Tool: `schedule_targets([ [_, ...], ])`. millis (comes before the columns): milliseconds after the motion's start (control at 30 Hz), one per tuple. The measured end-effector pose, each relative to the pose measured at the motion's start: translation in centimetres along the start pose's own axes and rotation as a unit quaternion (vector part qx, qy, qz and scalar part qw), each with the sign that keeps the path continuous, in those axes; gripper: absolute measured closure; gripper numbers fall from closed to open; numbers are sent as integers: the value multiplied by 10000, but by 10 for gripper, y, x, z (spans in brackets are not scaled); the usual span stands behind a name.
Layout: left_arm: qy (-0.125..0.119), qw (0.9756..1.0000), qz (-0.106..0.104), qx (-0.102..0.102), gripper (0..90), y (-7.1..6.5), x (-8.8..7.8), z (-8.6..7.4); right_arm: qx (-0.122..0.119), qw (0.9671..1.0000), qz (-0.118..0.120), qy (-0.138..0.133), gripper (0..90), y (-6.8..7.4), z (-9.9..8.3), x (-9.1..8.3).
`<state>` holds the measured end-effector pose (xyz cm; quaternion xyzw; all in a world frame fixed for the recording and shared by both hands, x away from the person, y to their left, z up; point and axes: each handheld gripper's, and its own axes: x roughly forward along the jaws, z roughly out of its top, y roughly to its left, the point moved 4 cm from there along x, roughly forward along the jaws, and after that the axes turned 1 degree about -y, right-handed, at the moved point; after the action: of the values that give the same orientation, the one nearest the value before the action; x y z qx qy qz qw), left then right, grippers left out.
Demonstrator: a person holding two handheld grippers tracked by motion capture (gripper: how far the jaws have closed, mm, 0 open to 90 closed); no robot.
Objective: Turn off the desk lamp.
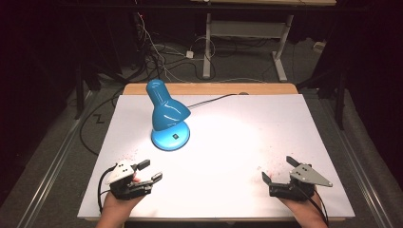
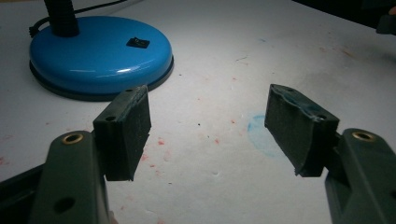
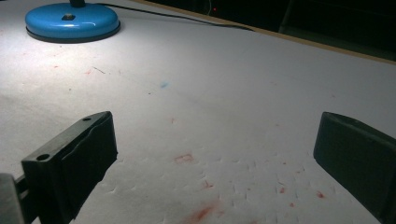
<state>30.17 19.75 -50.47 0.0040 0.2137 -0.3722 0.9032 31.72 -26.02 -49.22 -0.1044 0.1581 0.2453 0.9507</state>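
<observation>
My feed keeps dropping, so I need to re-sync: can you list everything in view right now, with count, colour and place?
desk lamp: one, blue, lit, far left part of the table, shade tilted down over its round base
lamp cable: one, black, runs from the lamp toward the far table edge
table sheet: one, white with small red and blue marks, covers the table
table edge: wood-coloured, shows along the far side
floor cables: several, black and white, on the floor beyond the table
left hand-held gripper: one, black, near left, jaws apart, nothing between
right hand-held gripper: one, black, near right, jaws apart, nothing between
</observation>
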Motion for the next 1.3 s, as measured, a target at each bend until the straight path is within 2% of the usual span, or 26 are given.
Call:
schedule_targets([
  [33, 7, 10000, 14, -10, 320, 0, 0, 0, 0, 10000, 0, 0, 5, 0, 0, 0],
  [67, 18, 10000, 2, -7, 377, 0, 0, 0, -5, 10000, -2, 2, 5, 0, 0, 0],
  [300, 24, 10000, -53, -11, 494, 0, 0, 1, -23, 10000, 6, 5, 5, 0, 0, 0],
  [467, 53, 10000, -35, -30, 559, 0, -1, 1, -28, 10000, 12, 1, 5, 0, 0, 0],
  [933, 92, 9997, -211, -49, 741, -2, -1, 3, -38, 10000, 14, -4, 5, 0, 1, 0],
  [1000, 104, 9996, -238, -66, 754, -1, -1, 3, -42, 10000, 13, -2, 5, 1, 1, 0],
  [1167, 31, 9995, -288, -128, 863, 0, -4, 6, -53, 10000, 5, -10, 5, 1, 1, -1],
  [1300, 69, 9991, -339, -241, 879, 2, -3, 6, -62, 10000, 10, -10, 5, 1, 1, -1],
])
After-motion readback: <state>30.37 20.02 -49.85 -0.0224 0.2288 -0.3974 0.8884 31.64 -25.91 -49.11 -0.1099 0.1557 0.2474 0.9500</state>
